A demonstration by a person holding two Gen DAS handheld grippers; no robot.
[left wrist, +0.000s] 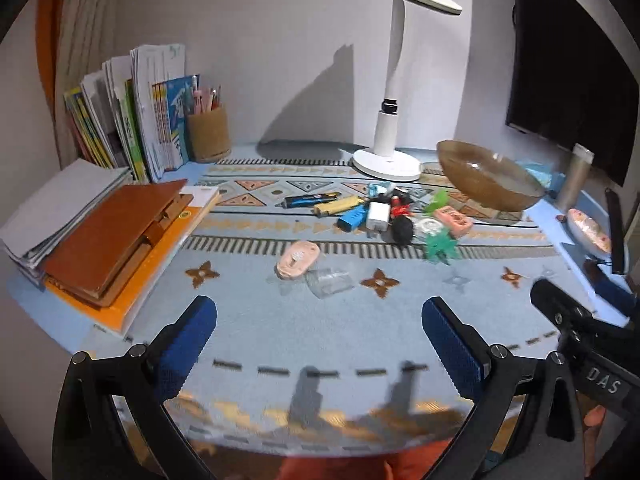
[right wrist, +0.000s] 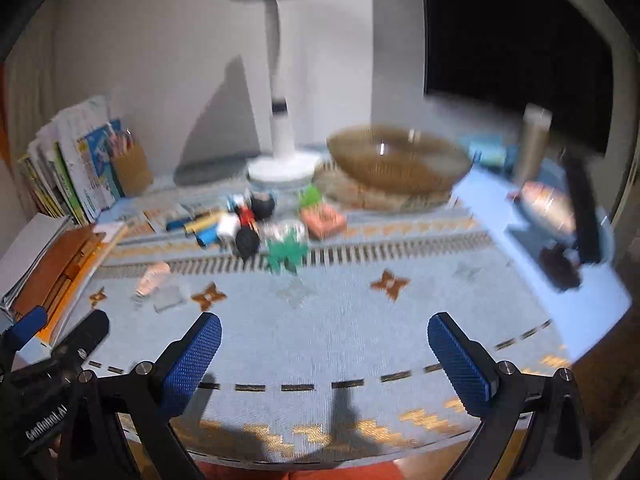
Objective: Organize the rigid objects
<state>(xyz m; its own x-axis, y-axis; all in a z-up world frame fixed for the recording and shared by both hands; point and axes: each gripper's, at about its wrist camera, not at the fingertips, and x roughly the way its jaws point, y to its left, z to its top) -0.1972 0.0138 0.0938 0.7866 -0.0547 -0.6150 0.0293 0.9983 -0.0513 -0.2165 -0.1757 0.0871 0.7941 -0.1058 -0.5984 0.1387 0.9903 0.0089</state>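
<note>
Pre-grasp: we hover both grippers, left gripper [left wrist: 318, 344] and right gripper [right wrist: 324, 356], jaws apart, empty.
Next, we reach the clutter pile [left wrist: 384, 216]; the brown bowl [left wrist: 486, 178] is the likely target.

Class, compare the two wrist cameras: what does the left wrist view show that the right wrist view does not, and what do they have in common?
Only the left wrist view shows sharp detail: the white charger block and the black and blue marker in the pile read clearly, and the right gripper's body sits at its right edge.

Only the right wrist view, which is motion-blurred, shows the left gripper's body at its left edge.

Both show the amber glass bowl, the white desk lamp, the brown notebook, and open, empty jaws: left gripper, right gripper.
</note>
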